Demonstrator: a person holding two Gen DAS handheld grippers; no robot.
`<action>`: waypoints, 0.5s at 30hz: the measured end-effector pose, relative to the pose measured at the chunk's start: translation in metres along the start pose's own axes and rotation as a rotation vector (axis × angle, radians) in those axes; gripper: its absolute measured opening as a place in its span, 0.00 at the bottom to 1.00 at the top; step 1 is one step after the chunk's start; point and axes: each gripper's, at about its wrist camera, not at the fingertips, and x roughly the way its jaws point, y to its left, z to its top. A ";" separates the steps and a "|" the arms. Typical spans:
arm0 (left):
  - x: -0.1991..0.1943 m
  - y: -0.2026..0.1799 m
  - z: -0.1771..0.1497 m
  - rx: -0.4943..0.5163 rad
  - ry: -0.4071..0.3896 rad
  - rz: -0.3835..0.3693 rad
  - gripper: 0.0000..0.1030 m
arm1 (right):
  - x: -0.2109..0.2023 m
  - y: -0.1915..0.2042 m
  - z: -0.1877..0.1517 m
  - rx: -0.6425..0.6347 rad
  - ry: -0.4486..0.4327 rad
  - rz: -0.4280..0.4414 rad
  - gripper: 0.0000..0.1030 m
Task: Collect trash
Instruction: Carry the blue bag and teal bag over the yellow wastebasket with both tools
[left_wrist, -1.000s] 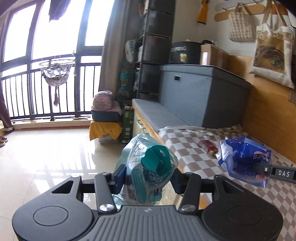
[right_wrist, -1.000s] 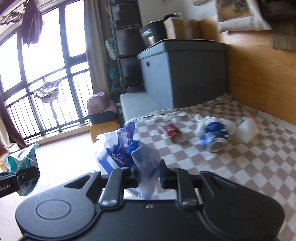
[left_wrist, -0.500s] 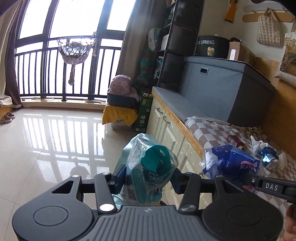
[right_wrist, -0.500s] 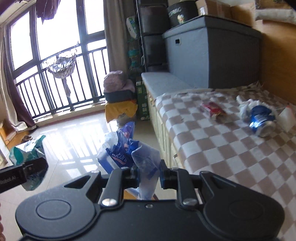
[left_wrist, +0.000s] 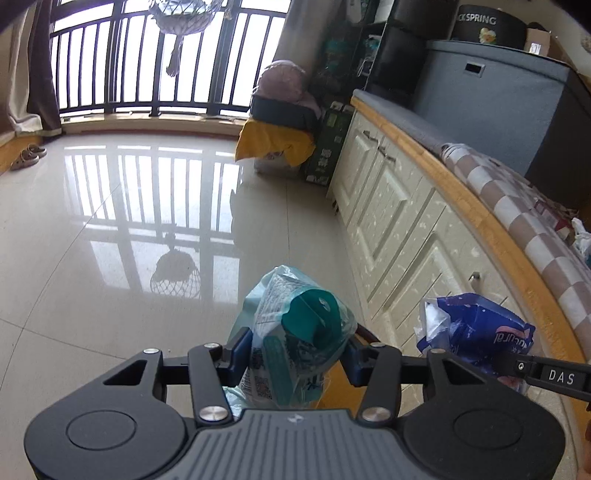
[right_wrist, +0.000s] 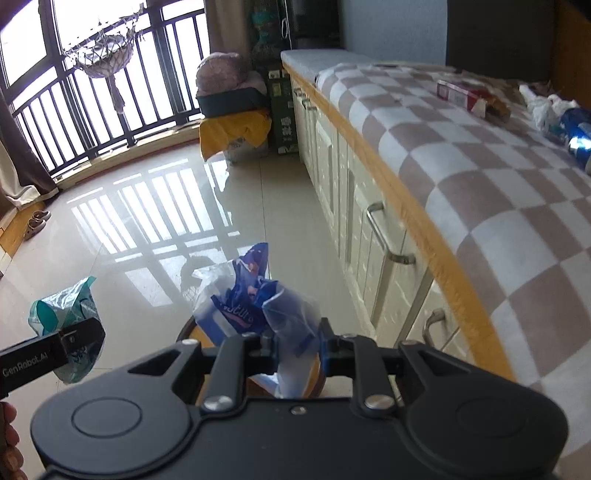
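Note:
My left gripper (left_wrist: 295, 350) is shut on a crumpled teal and clear plastic wrapper (left_wrist: 295, 332), held above the tiled floor. The wrapper also shows at the left of the right wrist view (right_wrist: 66, 314). My right gripper (right_wrist: 297, 343) is shut on a blue and white plastic bag (right_wrist: 251, 302), seen too in the left wrist view (left_wrist: 476, 332). Under the bag a round brown rim (right_wrist: 184, 332) shows, mostly hidden. On the checkered cloth (right_wrist: 480, 192) lie a red packet (right_wrist: 465, 98), a crushed blue can (right_wrist: 576, 136) and white crumpled plastic (right_wrist: 539, 107).
Cream cabinets (left_wrist: 399, 229) with metal handles run under the wooden bench edge on the right. A grey storage box (left_wrist: 498, 92) stands at the back. A yellow-covered pile (left_wrist: 277, 144) and green carton (left_wrist: 328, 147) sit by the balcony railing (left_wrist: 147, 74). Shoes (left_wrist: 27, 157) lie far left.
Both grippers have swung away from the bench and tilted down towards the floor, each still holding its trash. The cabinets and floor now fill the views.

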 end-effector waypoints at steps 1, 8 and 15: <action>0.006 0.003 -0.002 -0.006 0.012 0.002 0.49 | 0.011 0.001 -0.003 -0.003 0.023 0.005 0.20; 0.053 0.001 -0.017 0.003 0.106 0.002 0.49 | 0.073 0.001 -0.018 -0.013 0.175 -0.001 0.20; 0.086 -0.008 -0.019 0.005 0.173 -0.029 0.49 | 0.111 0.008 -0.021 -0.036 0.253 -0.013 0.20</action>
